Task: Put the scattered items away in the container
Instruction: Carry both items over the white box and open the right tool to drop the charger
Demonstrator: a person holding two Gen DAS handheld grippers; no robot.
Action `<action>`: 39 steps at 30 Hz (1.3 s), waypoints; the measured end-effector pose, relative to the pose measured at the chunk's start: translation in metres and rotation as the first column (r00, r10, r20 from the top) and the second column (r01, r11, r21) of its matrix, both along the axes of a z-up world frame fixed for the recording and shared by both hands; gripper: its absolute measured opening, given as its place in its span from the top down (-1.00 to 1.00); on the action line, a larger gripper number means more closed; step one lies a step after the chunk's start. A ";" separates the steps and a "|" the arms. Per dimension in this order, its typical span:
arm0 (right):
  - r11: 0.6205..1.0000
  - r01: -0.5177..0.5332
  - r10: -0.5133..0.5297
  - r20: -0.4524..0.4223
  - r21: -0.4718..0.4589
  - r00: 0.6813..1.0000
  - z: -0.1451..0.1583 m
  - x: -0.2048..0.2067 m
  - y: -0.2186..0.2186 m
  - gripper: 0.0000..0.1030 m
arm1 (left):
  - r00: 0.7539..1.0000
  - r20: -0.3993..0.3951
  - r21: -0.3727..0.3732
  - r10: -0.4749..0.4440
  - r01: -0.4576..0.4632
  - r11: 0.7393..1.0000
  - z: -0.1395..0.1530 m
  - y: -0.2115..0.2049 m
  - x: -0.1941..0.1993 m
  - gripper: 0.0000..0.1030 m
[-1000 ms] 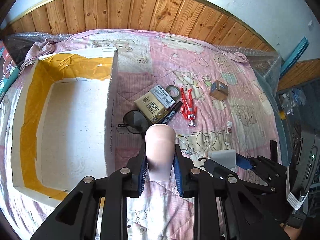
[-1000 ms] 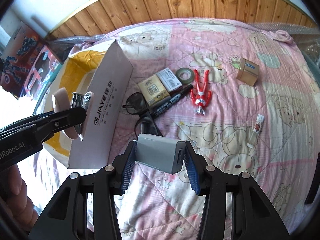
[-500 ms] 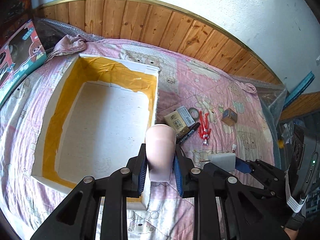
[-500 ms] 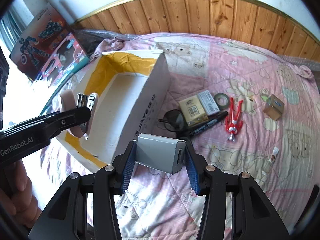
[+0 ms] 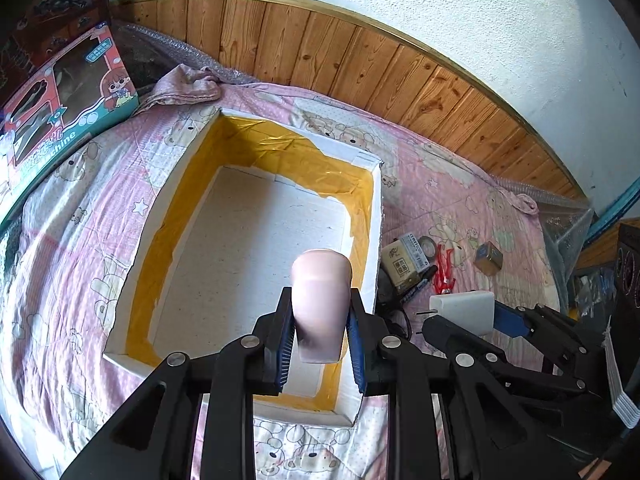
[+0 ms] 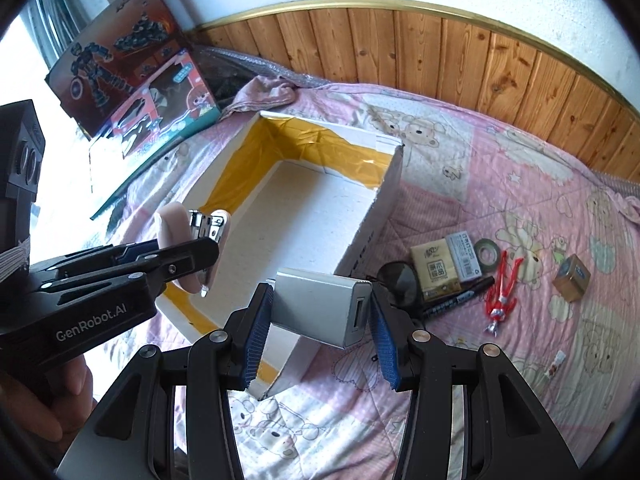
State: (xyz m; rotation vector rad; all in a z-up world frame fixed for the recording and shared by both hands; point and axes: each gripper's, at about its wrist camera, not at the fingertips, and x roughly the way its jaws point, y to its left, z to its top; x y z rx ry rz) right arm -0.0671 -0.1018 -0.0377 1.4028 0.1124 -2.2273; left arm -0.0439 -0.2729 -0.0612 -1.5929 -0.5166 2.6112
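Jaws clamping one stapler [image 5: 321, 304], one charger [image 6: 322, 305]

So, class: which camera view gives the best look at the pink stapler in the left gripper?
The right wrist view: it shows the pink stapler side-on, with its metal mechanism exposed, above the box. The left wrist view shows only its smooth pink back between the left gripper's fingers, metal hidden.

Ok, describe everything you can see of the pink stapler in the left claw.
The pink stapler has a smooth, pale-pink plastic shell and a shiny metal magazine showing at its open side. It is clamped between the blue pads of the left claw, pointing forward and held in the air above the near end of the white box, touching only the pads.
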 end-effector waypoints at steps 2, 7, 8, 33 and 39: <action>1.000 -0.013 0.013 -0.006 0.002 1.000 0.002 -0.003 -0.007 0.04 | 1.000 0.002 0.004 0.008 -0.008 1.000 -0.002 -0.004 -0.001 0.51; 0.999 -0.043 0.043 -0.013 0.009 0.999 0.003 -0.013 -0.021 0.04 | 0.999 0.014 0.013 0.031 -0.031 0.999 -0.007 -0.015 -0.004 0.51; 0.999 -0.048 0.048 -0.014 0.010 0.999 0.002 -0.016 -0.024 0.04 | 0.999 0.018 0.015 0.036 -0.036 0.999 -0.009 -0.017 -0.004 0.51; 0.989 -0.131 0.129 0.040 0.063 0.991 -0.042 -0.097 -0.081 0.04 | 0.986 0.129 -0.003 0.105 -0.106 0.994 -0.069 -0.057 -0.056 0.51; 0.985 -0.146 0.141 0.063 0.094 0.988 -0.058 -0.111 -0.087 0.04 | 0.982 0.160 0.037 0.096 -0.103 0.994 -0.083 -0.061 -0.073 0.51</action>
